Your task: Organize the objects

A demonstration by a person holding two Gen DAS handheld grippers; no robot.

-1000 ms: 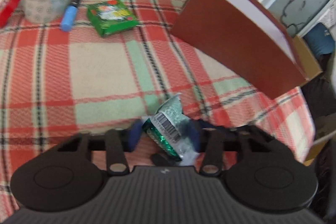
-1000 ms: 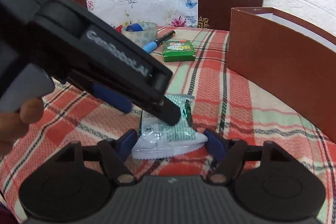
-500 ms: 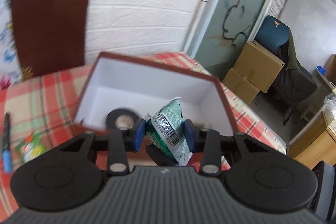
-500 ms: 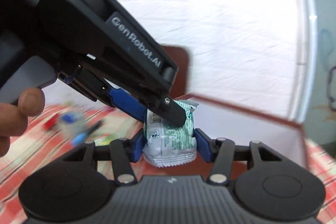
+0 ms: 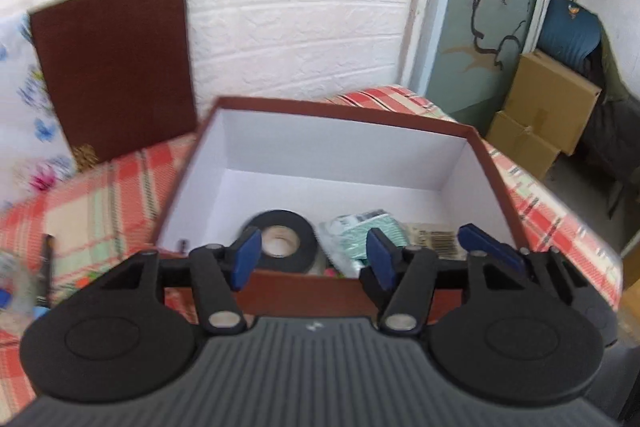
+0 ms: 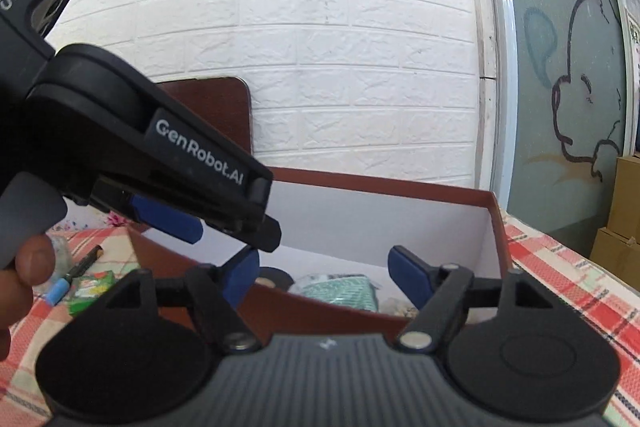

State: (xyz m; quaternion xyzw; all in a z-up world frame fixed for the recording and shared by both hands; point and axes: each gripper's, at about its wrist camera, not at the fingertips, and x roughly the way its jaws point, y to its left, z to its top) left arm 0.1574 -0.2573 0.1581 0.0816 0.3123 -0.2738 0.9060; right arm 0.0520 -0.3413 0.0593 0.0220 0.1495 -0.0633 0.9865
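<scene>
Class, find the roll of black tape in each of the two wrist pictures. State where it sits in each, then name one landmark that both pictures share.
Left wrist view: the black tape roll lies flat on the box floor near the front wall, left of the green packet.
Right wrist view: only its top edge shows above the near wall, left of the packet.
Shared landmark: the brown box with its white inside.

— What covers the surface?
— A red, green and cream plaid cloth (image 5: 120, 187).
— What sits directly on it?
— A brown open box (image 5: 496, 163), a blue-capped marker (image 6: 74, 279) and a small green packet (image 6: 90, 287) just beside it.
</scene>
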